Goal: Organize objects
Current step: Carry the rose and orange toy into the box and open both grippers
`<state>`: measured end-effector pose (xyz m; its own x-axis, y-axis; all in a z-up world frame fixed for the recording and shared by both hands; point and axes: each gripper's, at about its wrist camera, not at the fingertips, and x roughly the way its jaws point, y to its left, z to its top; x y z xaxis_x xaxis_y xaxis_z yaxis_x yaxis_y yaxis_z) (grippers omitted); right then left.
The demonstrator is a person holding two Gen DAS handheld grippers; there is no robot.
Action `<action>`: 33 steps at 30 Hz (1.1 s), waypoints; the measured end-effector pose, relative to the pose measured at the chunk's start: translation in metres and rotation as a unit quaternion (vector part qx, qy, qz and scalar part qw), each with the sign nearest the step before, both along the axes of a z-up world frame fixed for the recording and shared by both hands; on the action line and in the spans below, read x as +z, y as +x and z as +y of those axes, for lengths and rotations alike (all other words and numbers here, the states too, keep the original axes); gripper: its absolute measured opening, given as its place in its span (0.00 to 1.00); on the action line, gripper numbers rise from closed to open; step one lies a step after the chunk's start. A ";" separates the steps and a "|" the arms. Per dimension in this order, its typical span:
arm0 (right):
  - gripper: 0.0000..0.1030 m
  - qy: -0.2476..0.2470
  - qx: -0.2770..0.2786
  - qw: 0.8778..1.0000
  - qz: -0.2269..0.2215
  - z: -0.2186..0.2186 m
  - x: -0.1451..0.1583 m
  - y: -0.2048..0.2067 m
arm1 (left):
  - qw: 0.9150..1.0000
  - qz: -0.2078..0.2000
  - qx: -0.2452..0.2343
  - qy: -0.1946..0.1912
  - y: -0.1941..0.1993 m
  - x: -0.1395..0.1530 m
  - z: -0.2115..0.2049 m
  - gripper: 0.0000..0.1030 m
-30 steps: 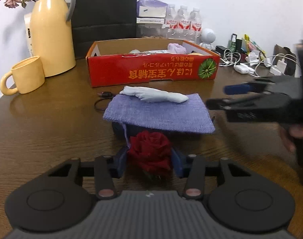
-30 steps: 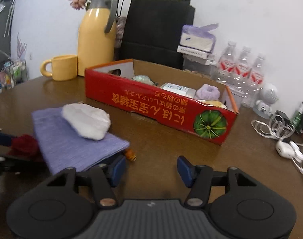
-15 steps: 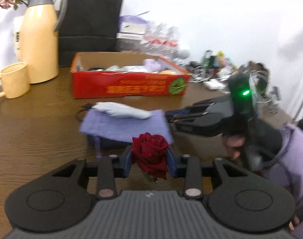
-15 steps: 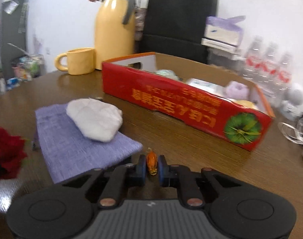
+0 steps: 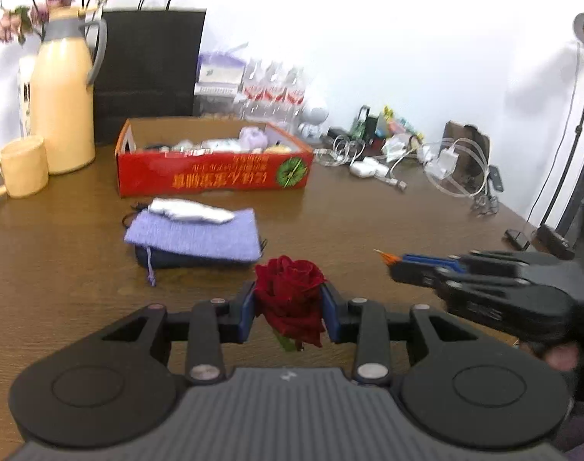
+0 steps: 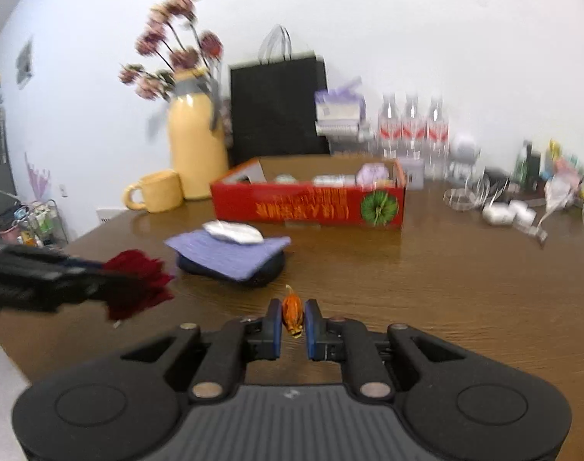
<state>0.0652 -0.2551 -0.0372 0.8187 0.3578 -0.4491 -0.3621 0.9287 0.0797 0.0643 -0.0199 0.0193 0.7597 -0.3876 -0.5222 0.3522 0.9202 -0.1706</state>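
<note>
left gripper [image 5: 289, 305] clamps rose [image 5: 290, 297]; right gripper [image 6: 293, 319] pinches (perhaps wrapped) orange candy [image 6: 292, 310].

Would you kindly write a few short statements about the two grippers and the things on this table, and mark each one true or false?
1. The left gripper is closed on a red rose. True.
2. The right gripper is open and holds nothing. False: it pinches a small orange object.
3. A white bundle lies on the purple cloth. True.
4. The red cardboard box is empty. False: several items lie inside it.
5. The yellow mug stands inside the box. False: it stands on the table beside the yellow jug.
</note>
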 end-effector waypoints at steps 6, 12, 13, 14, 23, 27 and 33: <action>0.11 0.010 0.015 0.998 -0.062 -0.013 0.039 -0.051 | 0.999 -0.033 -0.011 -0.023 -0.026 0.021 0.002 0.36; 0.11 0.009 0.025 0.998 -0.051 -0.008 0.035 -0.043 | 0.999 -0.028 -0.015 -0.039 -0.018 0.022 0.007 0.36; 0.11 0.010 0.026 0.998 -0.048 -0.008 0.035 -0.036 | 0.999 -0.028 -0.011 -0.036 -0.012 0.022 0.008 0.36; 0.11 0.007 0.026 0.999 -0.046 -0.006 0.035 -0.028 | 0.999 -0.031 -0.010 -0.028 -0.004 0.023 0.010 0.36; 0.11 -0.021 0.074 0.995 -0.060 0.005 0.088 0.124 | 0.997 -0.067 -0.023 0.010 0.176 0.091 0.031 0.36; 0.11 -0.020 0.070 0.997 -0.003 0.026 0.097 0.263 | 0.998 -0.033 -0.001 0.052 0.305 0.091 0.015 0.36; 0.11 -0.012 0.020 0.992 0.126 0.061 0.048 0.453 | 0.990 0.108 0.060 0.075 0.479 0.018 0.002 0.35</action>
